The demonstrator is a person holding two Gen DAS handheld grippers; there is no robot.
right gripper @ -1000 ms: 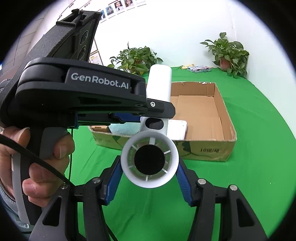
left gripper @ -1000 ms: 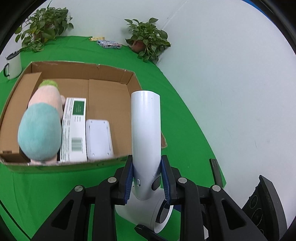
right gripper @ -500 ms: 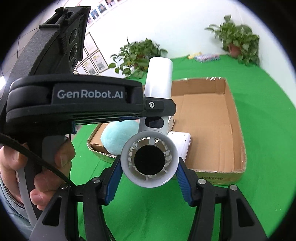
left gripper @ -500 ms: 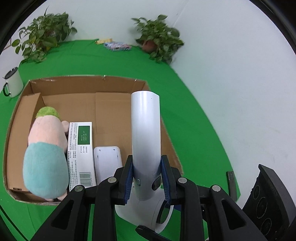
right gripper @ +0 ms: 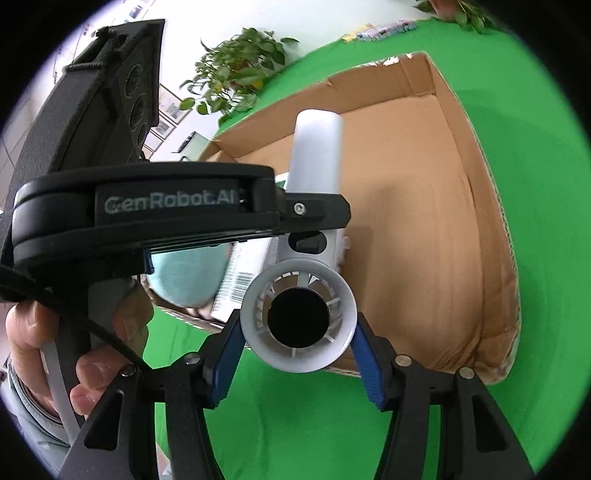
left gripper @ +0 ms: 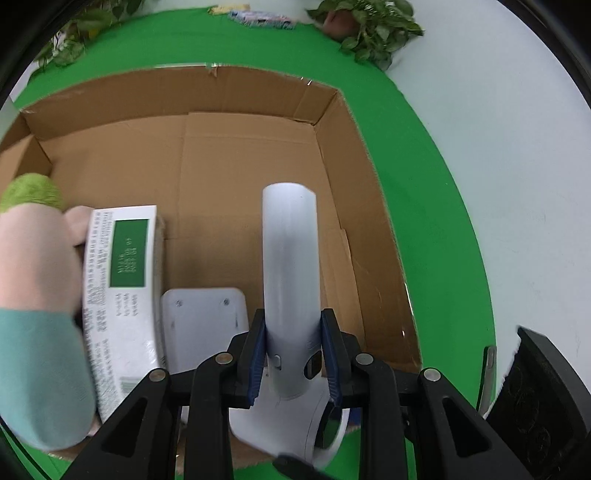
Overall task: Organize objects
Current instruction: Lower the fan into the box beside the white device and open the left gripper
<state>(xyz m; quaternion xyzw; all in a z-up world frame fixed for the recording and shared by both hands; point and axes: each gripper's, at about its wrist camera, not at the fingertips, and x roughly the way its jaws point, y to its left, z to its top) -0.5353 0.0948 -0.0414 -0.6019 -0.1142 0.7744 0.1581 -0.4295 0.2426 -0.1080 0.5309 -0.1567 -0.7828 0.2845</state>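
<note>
A white hair dryer (left gripper: 290,266) is held by both grippers above the open cardboard box (left gripper: 332,122). My left gripper (left gripper: 291,354) is shut on its handle, which points forward over the box floor. My right gripper (right gripper: 299,332) is shut on its round barrel (right gripper: 298,317), whose dark end faces the camera. The left gripper's body crosses the right wrist view. In the box lie a plush toy (left gripper: 33,302), a white and green carton (left gripper: 122,295) and a flat white device (left gripper: 203,328).
The box (right gripper: 480,229) sits on a green cloth (left gripper: 436,221). Potted plants (left gripper: 365,26) stand at the far edge, with small packets (left gripper: 258,16) between them. A white wall rises on the right. Bare box floor lies right of the white device.
Both grippers have carried the hair dryer forward and down over the box. The box now fills both views and the dryer handle sits above its right half.
</note>
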